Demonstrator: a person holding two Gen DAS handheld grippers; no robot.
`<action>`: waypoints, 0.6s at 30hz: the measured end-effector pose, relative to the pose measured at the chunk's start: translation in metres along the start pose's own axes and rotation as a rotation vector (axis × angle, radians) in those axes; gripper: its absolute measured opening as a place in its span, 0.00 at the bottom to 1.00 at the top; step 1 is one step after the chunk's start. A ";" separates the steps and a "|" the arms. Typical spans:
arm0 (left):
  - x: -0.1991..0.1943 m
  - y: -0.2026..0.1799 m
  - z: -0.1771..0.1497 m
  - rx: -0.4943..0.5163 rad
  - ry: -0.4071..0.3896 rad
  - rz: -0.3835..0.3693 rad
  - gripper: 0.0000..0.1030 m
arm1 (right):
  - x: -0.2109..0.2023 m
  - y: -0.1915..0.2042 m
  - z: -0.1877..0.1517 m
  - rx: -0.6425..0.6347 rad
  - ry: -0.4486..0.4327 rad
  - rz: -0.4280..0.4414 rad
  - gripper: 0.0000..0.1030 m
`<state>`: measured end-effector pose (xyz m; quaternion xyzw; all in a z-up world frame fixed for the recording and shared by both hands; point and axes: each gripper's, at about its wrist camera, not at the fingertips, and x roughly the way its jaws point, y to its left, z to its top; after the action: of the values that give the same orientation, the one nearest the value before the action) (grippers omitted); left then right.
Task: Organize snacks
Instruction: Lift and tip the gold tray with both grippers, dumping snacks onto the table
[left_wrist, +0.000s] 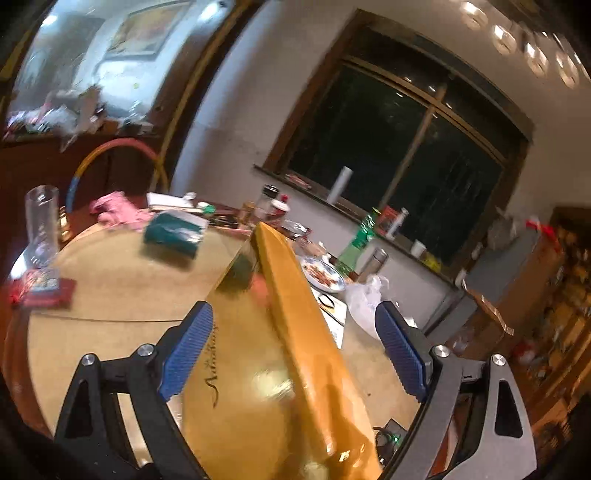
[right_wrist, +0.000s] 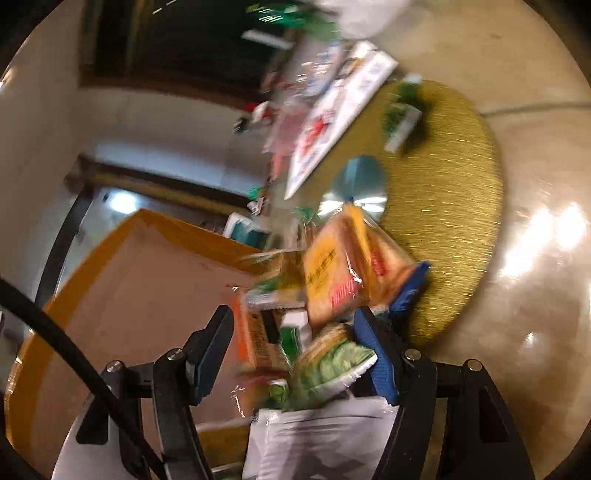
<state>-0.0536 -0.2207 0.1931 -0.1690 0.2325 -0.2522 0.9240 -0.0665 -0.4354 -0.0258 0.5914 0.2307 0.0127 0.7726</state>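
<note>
Nearest the lens in the left wrist view, the left gripper (left_wrist: 293, 349) stands with its ribbed blue pads wide apart on either side of the upright edge of a yellow cardboard box (left_wrist: 295, 317), clamped on nothing. Its smooth, glossy flap rises over a round, gold-toned surface (left_wrist: 110, 295). In the right wrist view the right gripper (right_wrist: 295, 354) is likewise spread, hovering over crinkly film-wrapped snack packets (right_wrist: 332, 280) heaped at the same box's (right_wrist: 129, 295) open mouth; contact cannot be confirmed through the blur. A brushed gold turntable (right_wrist: 450, 206) lies beyond them. Judgement: steady the flap with the left gripper first, then take one packet by its sealed seam, as slick film is likely to slip.
</note>
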 end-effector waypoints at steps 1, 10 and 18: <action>0.004 -0.006 -0.001 0.018 0.005 -0.005 0.87 | -0.004 -0.004 0.002 0.029 -0.004 -0.001 0.66; 0.059 -0.053 -0.010 0.144 0.180 -0.089 0.87 | -0.016 -0.031 -0.001 0.266 0.021 0.028 0.66; 0.036 -0.005 0.017 0.010 0.135 -0.128 0.87 | 0.008 0.008 -0.004 0.259 0.100 0.047 0.66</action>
<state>-0.0195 -0.2411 0.1977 -0.1615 0.2818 -0.3229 0.8890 -0.0591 -0.4275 -0.0220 0.6902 0.2547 0.0303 0.6767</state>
